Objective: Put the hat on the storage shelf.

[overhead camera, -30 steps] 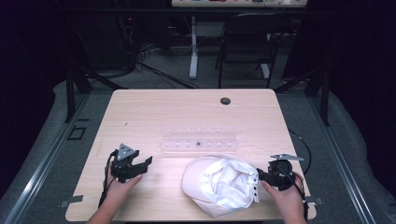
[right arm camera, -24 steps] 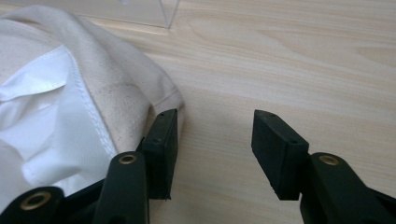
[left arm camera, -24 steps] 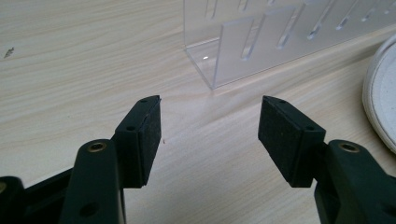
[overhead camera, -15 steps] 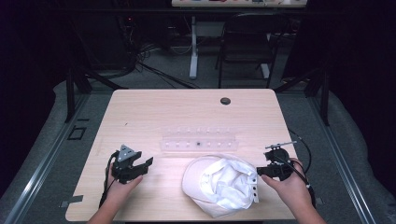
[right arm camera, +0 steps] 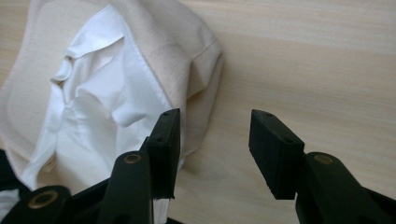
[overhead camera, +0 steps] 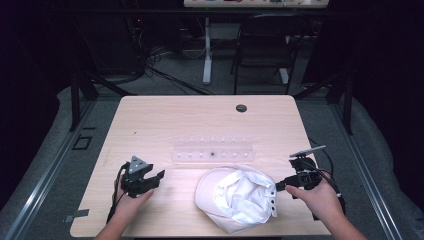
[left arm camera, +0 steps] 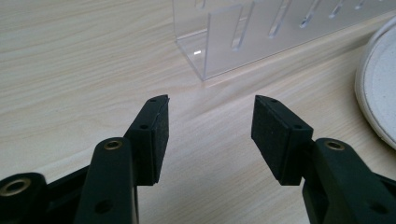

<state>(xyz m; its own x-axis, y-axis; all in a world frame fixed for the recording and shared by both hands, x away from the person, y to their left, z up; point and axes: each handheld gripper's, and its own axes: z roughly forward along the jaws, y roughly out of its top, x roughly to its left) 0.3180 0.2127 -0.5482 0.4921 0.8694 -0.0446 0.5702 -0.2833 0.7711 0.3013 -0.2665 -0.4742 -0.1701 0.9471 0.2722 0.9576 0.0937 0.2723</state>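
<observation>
A cream cap (overhead camera: 235, 197) lies upside down, white lining up, near the table's front edge. My right gripper (overhead camera: 280, 186) hovers just off its right side, pointing at it. In the right gripper view the cap (right arm camera: 116, 84) lies past the left jaw; the right gripper (right arm camera: 212, 135) is open after closing slightly, with bare wood in the gap. My left gripper (overhead camera: 154, 179) rests left of the cap. The left gripper (left arm camera: 210, 121) is open, its jaws having just closed a little on nothing. It faces a clear acrylic rack (left arm camera: 261, 37) and the cap's edge (left arm camera: 378, 88).
The clear acrylic rack (overhead camera: 214, 151) lies across the middle of the wooden table (overhead camera: 165, 120), just behind the cap. A black grommet hole (overhead camera: 241, 108) sits near the far edge. A chair (overhead camera: 265, 45) and floor cables are beyond the table.
My right gripper has lifted slightly beside the cap and its jaws narrowed a little. The left gripper stayed put while its jaws narrowed. The cap has not moved.
</observation>
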